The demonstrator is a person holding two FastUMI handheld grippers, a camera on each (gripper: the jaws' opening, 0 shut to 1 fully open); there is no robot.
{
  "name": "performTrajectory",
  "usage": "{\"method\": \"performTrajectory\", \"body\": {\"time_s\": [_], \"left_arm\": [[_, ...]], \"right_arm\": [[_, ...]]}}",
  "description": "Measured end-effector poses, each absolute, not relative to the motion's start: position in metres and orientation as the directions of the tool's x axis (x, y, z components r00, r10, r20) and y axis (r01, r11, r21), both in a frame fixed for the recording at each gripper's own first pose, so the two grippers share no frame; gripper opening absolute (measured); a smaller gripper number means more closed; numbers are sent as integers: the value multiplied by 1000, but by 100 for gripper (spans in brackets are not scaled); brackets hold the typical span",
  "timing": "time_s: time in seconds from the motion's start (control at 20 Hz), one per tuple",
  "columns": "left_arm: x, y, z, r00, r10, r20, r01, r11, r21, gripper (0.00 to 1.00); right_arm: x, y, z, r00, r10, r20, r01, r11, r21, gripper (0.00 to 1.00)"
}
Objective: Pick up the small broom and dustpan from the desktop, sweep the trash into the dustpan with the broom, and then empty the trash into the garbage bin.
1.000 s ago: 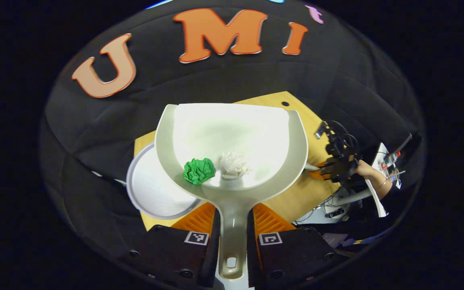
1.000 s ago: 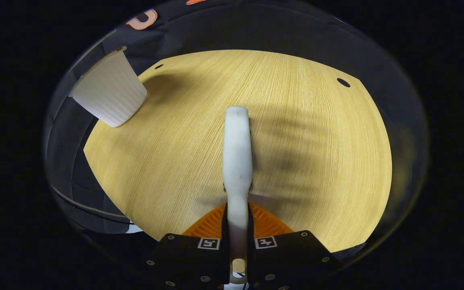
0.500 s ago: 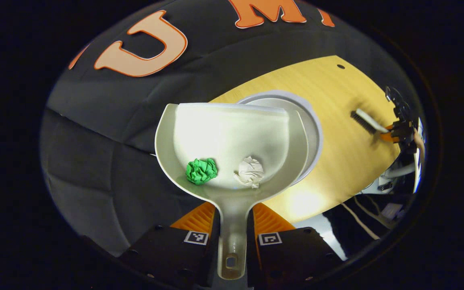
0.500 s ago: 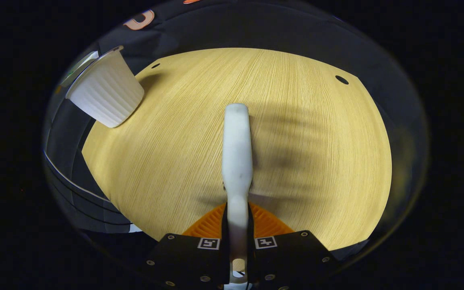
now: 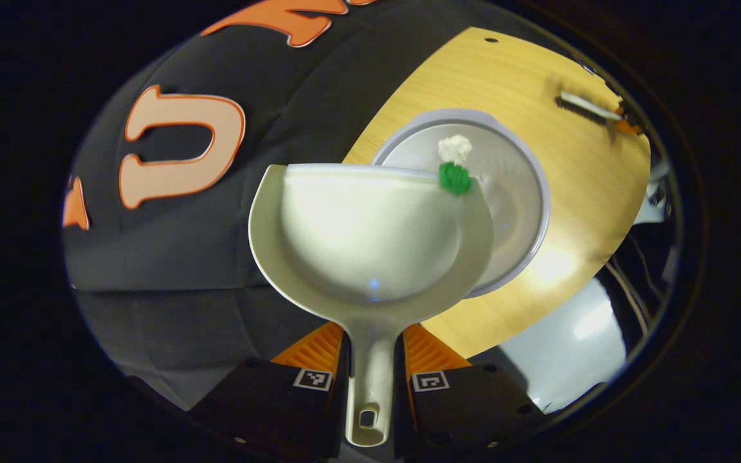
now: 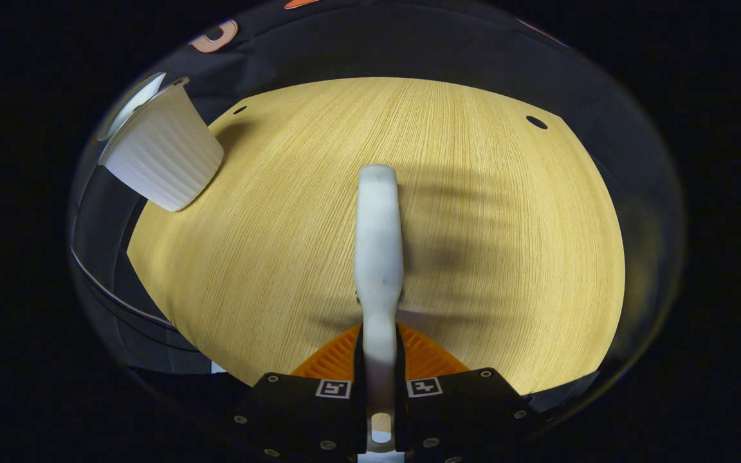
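Observation:
In the left gripper view my left gripper (image 5: pixel 370 350) is shut on the handle of the pale dustpan (image 5: pixel 370 238), which is tipped over the white garbage bin (image 5: pixel 525 193). A green paper ball (image 5: pixel 455 177) is at the pan's far lip, and a white paper ball (image 5: pixel 454 148) is inside the bin. The small broom (image 5: pixel 586 108) shows far off at the upper right, held by the other gripper. In the right gripper view my right gripper (image 6: pixel 380 360) is shut on the white broom (image 6: pixel 378 257) handle above the wooden desktop (image 6: pixel 505 257).
The ribbed white bin (image 6: pixel 161 157) stands at the desktop's far left corner in the right gripper view. The desktop has small dark holes (image 6: pixel 536 121) near its far corners. Black cloth wall surrounds the table.
The dustpan has tilted forward over the bin. Both paper balls have slid from the pan's back; the white one is in the bin, the green one at the lip. The broom stays still.

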State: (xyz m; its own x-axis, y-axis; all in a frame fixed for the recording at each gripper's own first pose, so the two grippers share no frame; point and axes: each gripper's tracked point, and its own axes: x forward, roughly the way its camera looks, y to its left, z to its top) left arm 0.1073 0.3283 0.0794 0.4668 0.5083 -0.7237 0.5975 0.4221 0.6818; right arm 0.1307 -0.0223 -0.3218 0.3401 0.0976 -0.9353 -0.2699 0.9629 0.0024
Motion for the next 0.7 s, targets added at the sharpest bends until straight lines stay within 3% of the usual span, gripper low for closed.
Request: {"method": "performTrajectory", "body": {"time_s": [0.1,0.25,0.45,0.7], "left_arm": [[110,325,76,471,508,-721,616,396,681,31],[99,318,48,412,425,-806,591,549,591,30],[87,304,27,368,318,-874,453,759,467,31],[96,259,32,448,161,-879,290,904,313,31]], "right_arm": [[130,-21,-323,343,95,-935,-260,965,3,17],[129,-19,-324,343,93,-935,-250,968,4,17],[128,-18,-323,341,93,-936,-242,970,8,17],[128,-16,-323,347,80,-934,-231,973,-3,17]]}}
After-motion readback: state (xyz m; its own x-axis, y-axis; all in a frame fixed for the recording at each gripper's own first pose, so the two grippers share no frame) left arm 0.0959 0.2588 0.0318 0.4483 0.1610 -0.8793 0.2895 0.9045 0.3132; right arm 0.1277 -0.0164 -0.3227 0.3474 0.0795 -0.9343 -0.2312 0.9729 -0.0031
